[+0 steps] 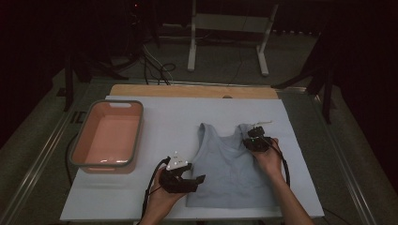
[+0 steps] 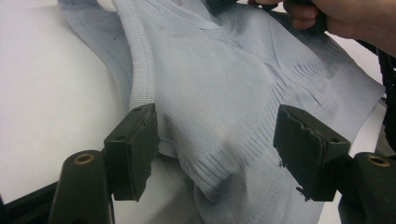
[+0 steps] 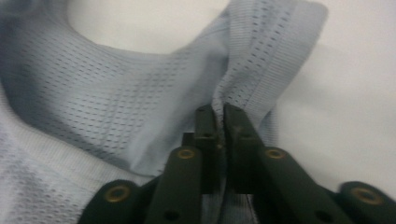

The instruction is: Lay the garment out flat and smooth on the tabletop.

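Since work has barely begun: the pale blue tank top [image 1: 230, 168] lies flat, unfolded, at lower centre of the white tabletop [image 1: 169, 117].
Right gripper [image 1: 256, 140]: jaws pinched together on the right shoulder strap [image 3: 261, 79], cloth bunched between them.
Left gripper [image 1: 180, 180]: jaws stand apart, straddling the ribbed side edge [image 2: 205, 158] without pressing it.
Basin [image 1: 77, 154]: pink, at left, nothing in it.
Left to do: probably secure the second grip, fold, then perhaps place in the basin.
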Tool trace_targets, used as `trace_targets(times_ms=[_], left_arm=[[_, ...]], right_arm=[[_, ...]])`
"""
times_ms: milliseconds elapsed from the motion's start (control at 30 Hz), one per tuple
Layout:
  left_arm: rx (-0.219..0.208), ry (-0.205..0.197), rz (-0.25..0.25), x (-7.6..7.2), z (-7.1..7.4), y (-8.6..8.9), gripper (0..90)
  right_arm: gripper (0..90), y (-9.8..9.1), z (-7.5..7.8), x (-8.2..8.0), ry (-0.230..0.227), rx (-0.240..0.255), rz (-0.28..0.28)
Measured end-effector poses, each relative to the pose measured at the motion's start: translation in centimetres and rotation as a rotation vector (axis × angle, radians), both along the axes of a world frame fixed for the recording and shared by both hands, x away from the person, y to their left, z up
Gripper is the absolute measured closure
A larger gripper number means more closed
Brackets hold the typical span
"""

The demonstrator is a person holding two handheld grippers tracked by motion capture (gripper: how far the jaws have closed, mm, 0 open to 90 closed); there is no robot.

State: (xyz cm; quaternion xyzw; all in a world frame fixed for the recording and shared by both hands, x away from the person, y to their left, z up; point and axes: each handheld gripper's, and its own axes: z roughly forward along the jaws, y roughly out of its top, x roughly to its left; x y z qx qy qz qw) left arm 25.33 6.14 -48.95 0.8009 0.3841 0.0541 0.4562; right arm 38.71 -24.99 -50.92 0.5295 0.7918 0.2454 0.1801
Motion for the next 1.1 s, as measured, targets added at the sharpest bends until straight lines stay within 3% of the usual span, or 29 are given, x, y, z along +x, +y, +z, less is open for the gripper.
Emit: trace_targets(times_ms=[67, 233, 500, 667, 933, 1100], left_arm=[[0.000, -0.001, 0.000, 0.0, 0.0, 0.0, 31.5], [0.001, -0.005, 0.006, 0.0, 0.0, 0.0, 30.3], [0.004, -0.012, 0.021, 0.0, 0.1, 0.1, 27.0], [0.004, -0.012, 0.027, 0.0, 0.1, 0.1, 24.6], [0.001, -0.011, 0.037, 0.1, 0.1, 0.2, 21.8], [-0.005, -0.010, 0.045, 0.1, 0.1, 0.3, 18.5]], right_arm=[[68.8, 0.2, 0.1, 0.0, 0.000, -0.022, 0.009], [44.6, 0.6, 0.7, -0.7, -0.041, 0.032, 0.022], [21.7, 1.0, 2.3, -1.7, -0.102, 0.085, 0.026], [15.3, 1.1, 3.0, -2.3, -0.115, 0.118, 0.048], [13.9, 1.5, 4.0, -3.7, -0.140, 0.175, 0.072], [13.7, 2.1, 4.3, -4.5, -0.155, 0.185, 0.099]])
